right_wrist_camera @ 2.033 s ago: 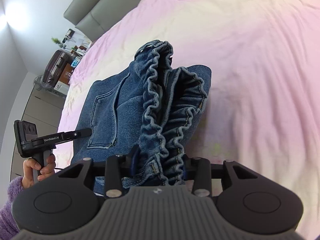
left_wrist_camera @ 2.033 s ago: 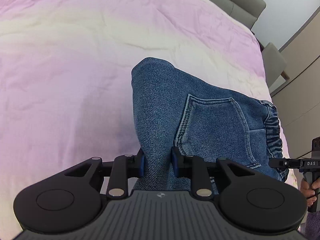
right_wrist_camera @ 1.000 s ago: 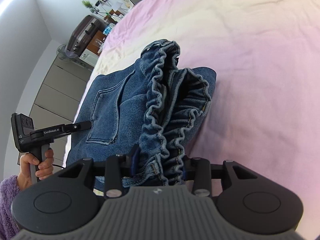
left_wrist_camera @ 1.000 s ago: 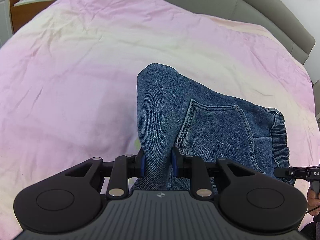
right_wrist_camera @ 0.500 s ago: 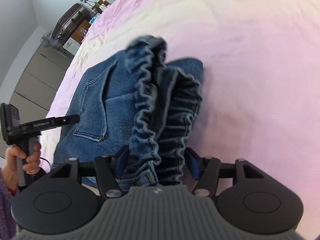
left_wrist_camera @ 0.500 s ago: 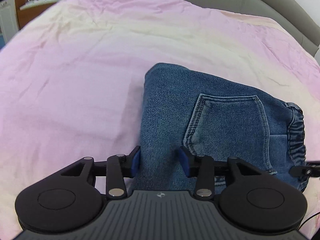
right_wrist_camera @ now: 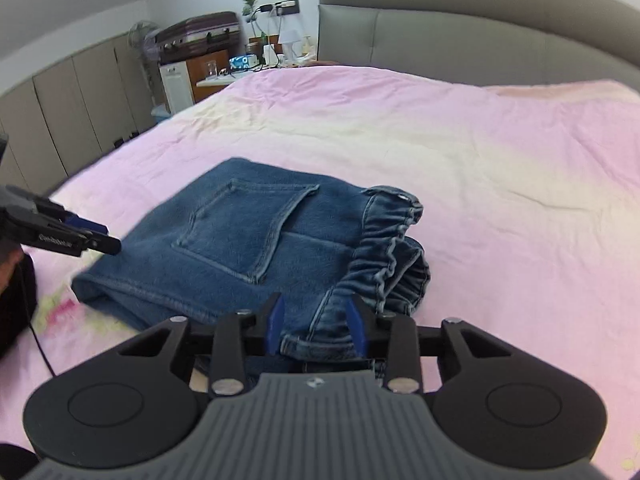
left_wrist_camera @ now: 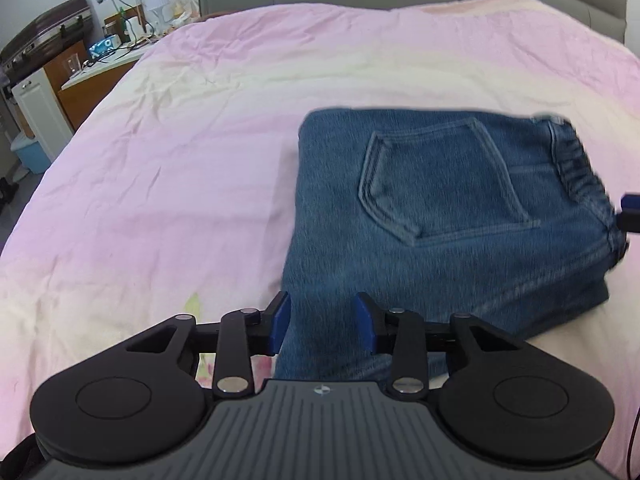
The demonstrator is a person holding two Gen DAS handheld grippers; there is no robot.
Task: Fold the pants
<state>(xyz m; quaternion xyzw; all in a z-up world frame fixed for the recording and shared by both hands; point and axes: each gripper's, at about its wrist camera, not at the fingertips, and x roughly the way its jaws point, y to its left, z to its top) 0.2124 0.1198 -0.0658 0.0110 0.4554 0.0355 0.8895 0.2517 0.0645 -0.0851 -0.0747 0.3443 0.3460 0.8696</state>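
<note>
The blue denim pants (left_wrist_camera: 440, 208) lie folded into a compact rectangle on the pink bedspread (left_wrist_camera: 160, 160), back pocket facing up. My left gripper (left_wrist_camera: 322, 322) is open, its blue pads either side of the folded near-left edge. In the right wrist view the pants (right_wrist_camera: 248, 248) lie flat with the gathered elastic waistband (right_wrist_camera: 392, 248) on the right. My right gripper (right_wrist_camera: 314, 322) is open, its pads straddling the waistband corner. The left gripper's fingers (right_wrist_camera: 80, 236) show at the left of that view.
A grey padded headboard (right_wrist_camera: 440, 32) runs along the far side of the bed. A suitcase (right_wrist_camera: 200, 36), a wooden nightstand with a lamp and clutter (right_wrist_camera: 248, 60) and grey cabinets (right_wrist_camera: 80, 100) stand beyond the bed's left side.
Both grippers have opened and let go of the pants, which dropped from hanging to lying flat on the bed. Both grippers have drawn back a little.
</note>
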